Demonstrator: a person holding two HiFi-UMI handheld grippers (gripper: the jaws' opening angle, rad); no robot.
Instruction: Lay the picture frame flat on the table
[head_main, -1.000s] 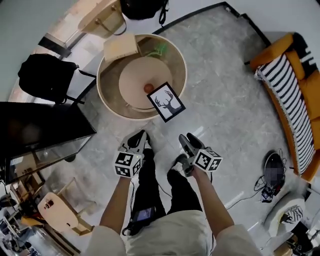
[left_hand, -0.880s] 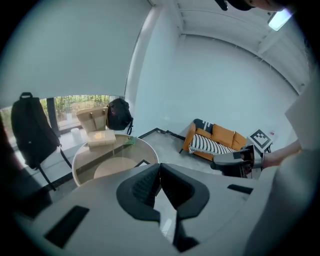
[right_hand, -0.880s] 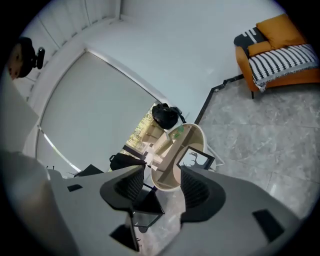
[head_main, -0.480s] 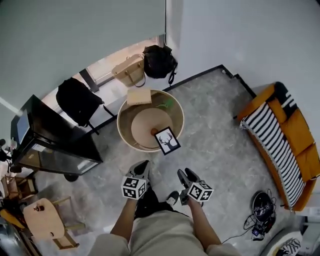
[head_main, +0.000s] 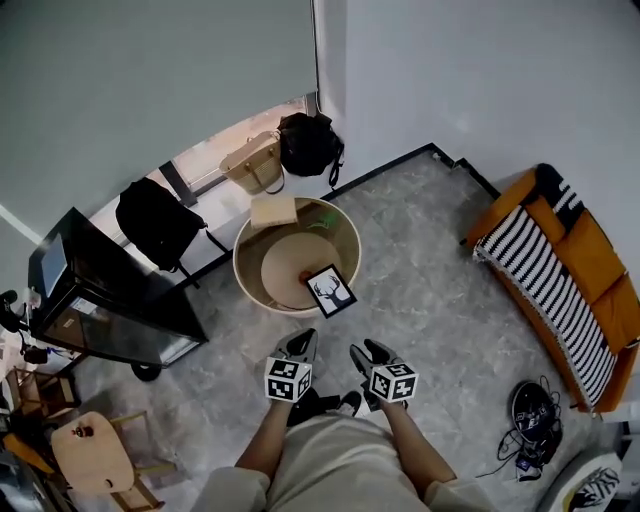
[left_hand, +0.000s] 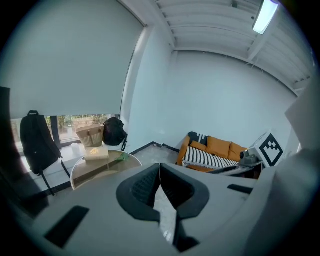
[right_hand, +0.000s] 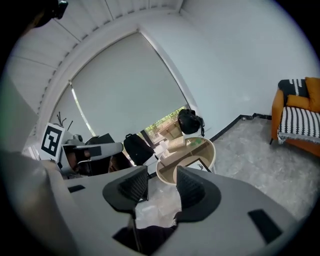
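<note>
Since the picture frame (head_main: 330, 290) is seen unmoved, apparently flat at the near edge of the round table (head_main: 247, 272), the task is judged done. Both tools have been drawn back: the left hand-held gripper (head_main: 300, 345) is closed and empty, and the right hand-held gripper (head_main: 366, 352) has just been narrowing, its jaws apart with nothing between.

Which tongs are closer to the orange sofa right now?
Right. The right tongs, empty, their jaws having just been closing partway, hang on the side toward the orange sofa; the left tongs sit beyond them, farther off.
</note>
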